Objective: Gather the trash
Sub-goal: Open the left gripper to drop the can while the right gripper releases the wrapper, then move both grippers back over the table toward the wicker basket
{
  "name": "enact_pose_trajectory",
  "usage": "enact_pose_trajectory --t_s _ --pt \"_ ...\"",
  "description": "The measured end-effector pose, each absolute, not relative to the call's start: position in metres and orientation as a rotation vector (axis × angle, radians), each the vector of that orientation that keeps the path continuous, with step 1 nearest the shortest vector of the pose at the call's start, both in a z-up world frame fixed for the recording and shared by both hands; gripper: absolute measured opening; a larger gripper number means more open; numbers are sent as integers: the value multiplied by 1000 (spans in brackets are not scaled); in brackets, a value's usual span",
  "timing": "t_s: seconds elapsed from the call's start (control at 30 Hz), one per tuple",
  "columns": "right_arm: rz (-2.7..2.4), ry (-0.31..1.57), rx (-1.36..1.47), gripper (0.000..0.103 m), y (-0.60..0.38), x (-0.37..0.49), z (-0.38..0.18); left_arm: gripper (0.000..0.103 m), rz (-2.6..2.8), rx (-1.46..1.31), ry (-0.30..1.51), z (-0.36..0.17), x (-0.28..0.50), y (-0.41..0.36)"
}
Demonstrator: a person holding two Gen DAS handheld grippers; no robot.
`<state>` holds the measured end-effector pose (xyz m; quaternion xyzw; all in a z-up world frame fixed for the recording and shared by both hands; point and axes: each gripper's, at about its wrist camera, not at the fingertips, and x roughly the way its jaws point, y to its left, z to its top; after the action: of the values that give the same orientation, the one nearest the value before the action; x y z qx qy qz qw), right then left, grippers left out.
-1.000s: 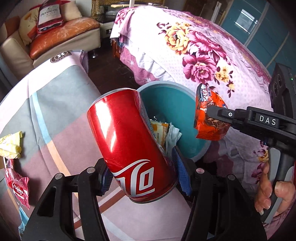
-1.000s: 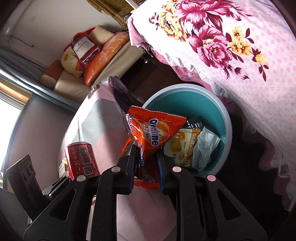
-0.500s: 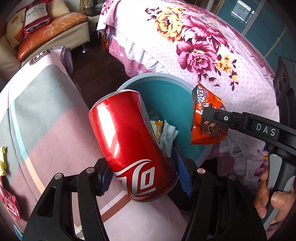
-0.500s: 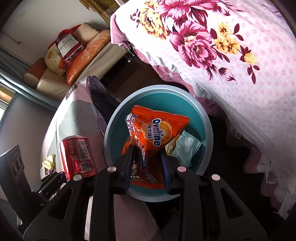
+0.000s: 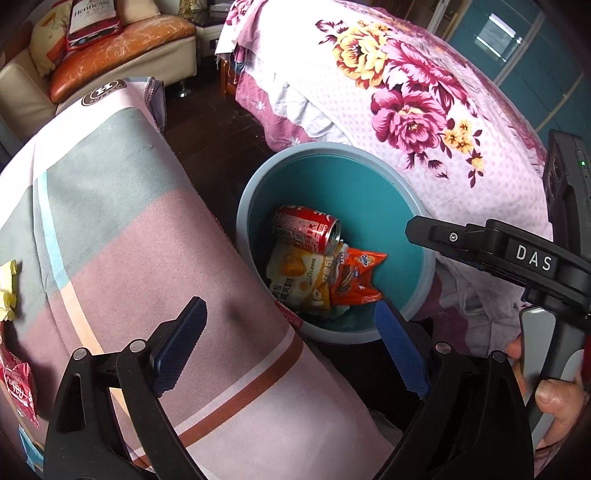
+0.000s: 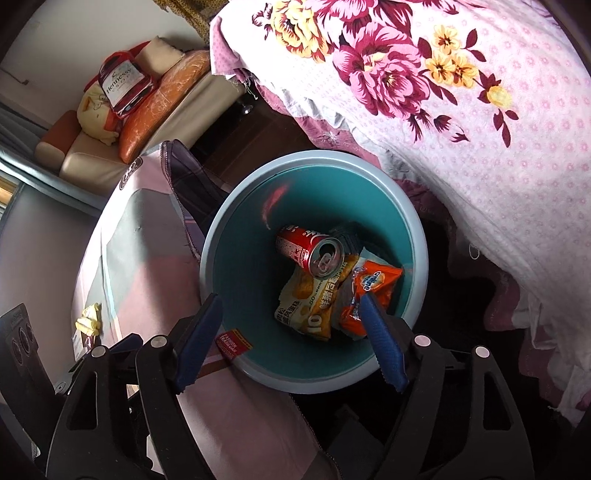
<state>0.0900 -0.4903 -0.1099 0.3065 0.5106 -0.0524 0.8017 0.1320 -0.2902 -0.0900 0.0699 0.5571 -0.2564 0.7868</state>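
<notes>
At the upper left of the left wrist view a red cushion printed "Hennessy" is lying on a sofa. Below it a pink and grey cloth with a round "H" badge is covering a table, and at the far left edge a yellow crumpled paper and a red wrapper are resting on it.

The left gripper is hanging released over the cloth's edge; its jaws have just been opening and nothing is sitting between them. At centre the teal bin is standing between the table and a flowered bedspread. Inside, a red can is lying on its side on a yellow snack bag, with an orange wrapper touching it on the right.

At the right a black arm marked "DAS" belongs to the right gripper, held by a hand. In its own view it is hanging released above the bin, jaws just having been opening, with nothing pressed between them. There the wrapper reads "Ovaltine", and a small red label on the cloth by the bin's rim reads "FASHION".
</notes>
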Motion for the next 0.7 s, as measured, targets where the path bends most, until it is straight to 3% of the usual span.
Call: enact_pose_trajectory --t_s 0.7 --pt "-63 1110 565 83 -416 74 -68 94 -532 83 1108 -46 91 -215"
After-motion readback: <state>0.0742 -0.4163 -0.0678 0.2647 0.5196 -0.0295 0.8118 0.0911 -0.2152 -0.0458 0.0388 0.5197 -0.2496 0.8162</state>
